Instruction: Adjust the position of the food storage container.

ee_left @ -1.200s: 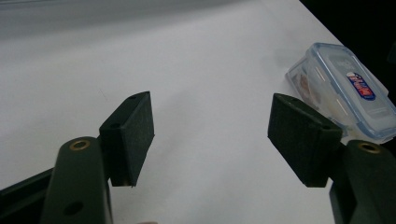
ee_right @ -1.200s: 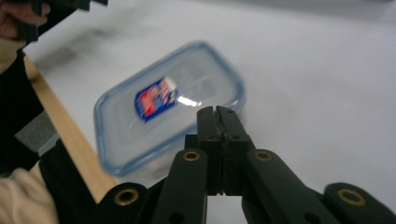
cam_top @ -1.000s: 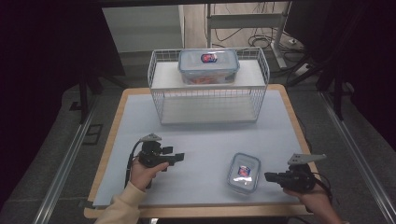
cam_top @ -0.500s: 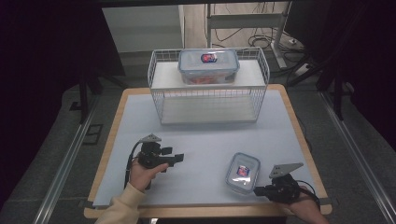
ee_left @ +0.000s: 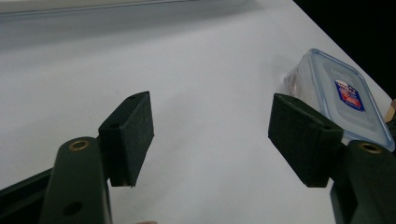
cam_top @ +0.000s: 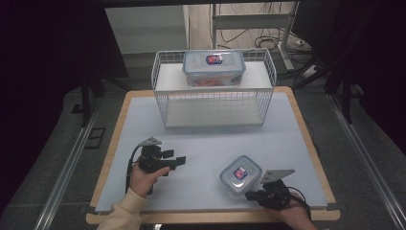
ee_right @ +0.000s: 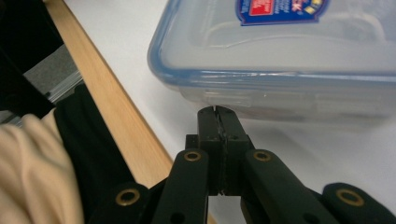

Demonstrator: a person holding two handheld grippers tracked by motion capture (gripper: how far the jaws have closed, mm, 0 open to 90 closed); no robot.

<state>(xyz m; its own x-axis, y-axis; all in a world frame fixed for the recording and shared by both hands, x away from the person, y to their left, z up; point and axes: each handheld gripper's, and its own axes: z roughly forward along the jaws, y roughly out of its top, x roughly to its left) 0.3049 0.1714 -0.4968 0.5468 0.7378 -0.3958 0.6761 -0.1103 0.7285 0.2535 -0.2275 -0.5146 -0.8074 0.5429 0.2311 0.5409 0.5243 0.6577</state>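
A small clear lidded box [cam_top: 241, 174] with a blue rim and a red-and-blue label lies on the pale mat near the front right; it is also in the left gripper view [ee_left: 337, 95] and close up in the right gripper view [ee_right: 299, 51]. My right gripper [cam_top: 250, 195] sits at the box's near side, its jaws pressed shut with nothing between them, tips [ee_right: 217, 112] just short of the box wall. My left gripper [cam_top: 181, 160] rests on the mat at front left, jaws wide open [ee_left: 212, 135] and empty, pointing toward the box.
A white wire basket rack [cam_top: 214, 103] stands at the back of the table, with a larger lidded box [cam_top: 213, 67] on its top shelf. The table's wooden front edge [ee_right: 112, 112] runs just beside my right gripper. A sleeve [ee_right: 32, 172] is near.
My right gripper has swung from the right of the small box to its near side, low by the front edge. The left gripper has stayed put.
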